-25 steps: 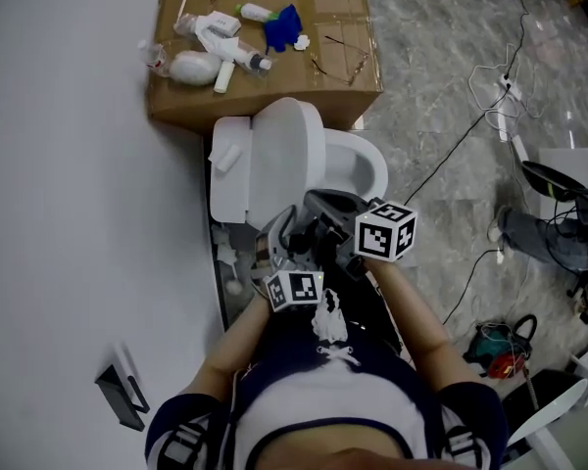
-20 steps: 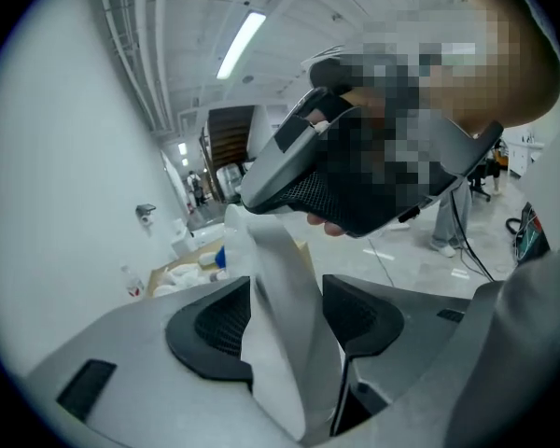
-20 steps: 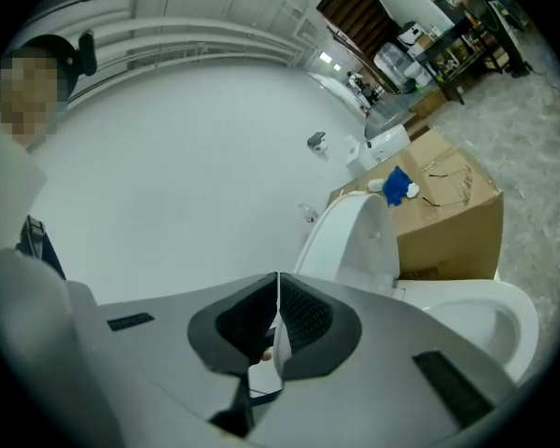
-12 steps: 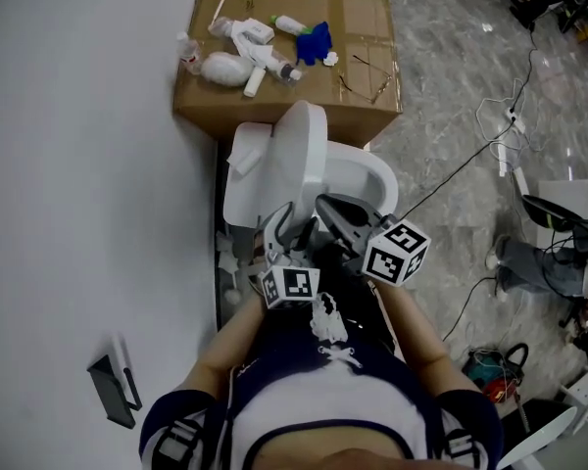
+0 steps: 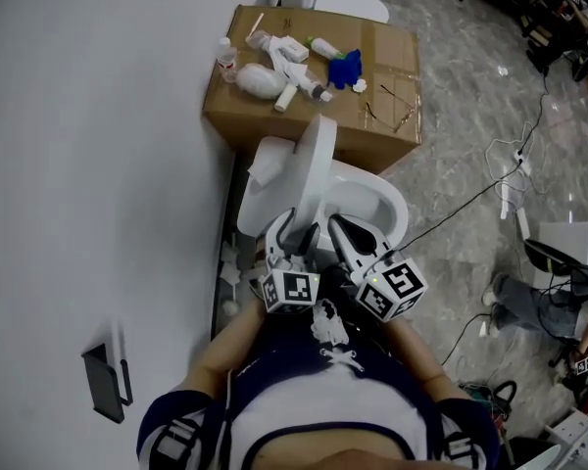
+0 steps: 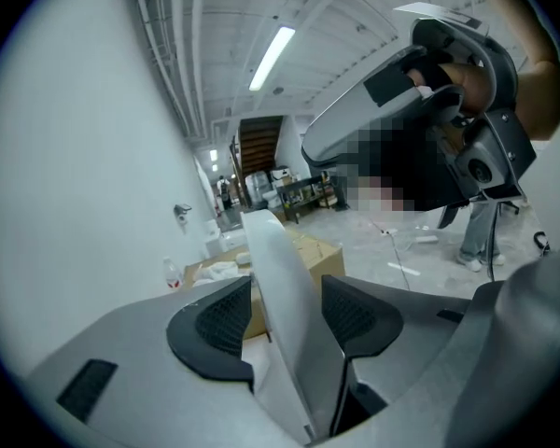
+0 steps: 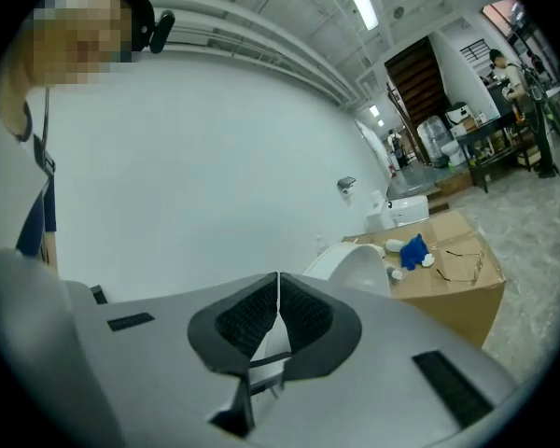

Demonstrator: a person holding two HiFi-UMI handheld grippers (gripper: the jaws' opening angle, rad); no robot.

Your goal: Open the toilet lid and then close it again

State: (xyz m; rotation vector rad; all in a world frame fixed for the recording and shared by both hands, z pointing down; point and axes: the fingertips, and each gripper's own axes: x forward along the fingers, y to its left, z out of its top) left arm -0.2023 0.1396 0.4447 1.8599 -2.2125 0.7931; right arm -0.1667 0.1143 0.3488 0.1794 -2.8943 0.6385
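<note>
Toilet lid is up right now, standing nearly on edge over the bowl, tipped a little toward the tank and the white wall.

My left gripper has its jaws spread wide, with the near edge of the lid running right up between them. In the left gripper view the lid cuts through the gap at a slant. There's a sliver of daylight between it and the pad on the wall side, and I can see the cardboard box through that gap. On the other side the lid sits really close to the pad, and I honestly can't tell if it's touching. Either way it's not a pinch, the lid is just sitting in the slot.

My right gripper has its jaws pressed flat together with nothing in them. From the head view it's on the bowl side of the lid, just beside my left gripper and over the near rim, not on the lid. In the right gripper view the lid's rounded top shows past the jaw tips, off to the right.

The box is behind the toilet with some white bottles and a blue thing on top.
</note>
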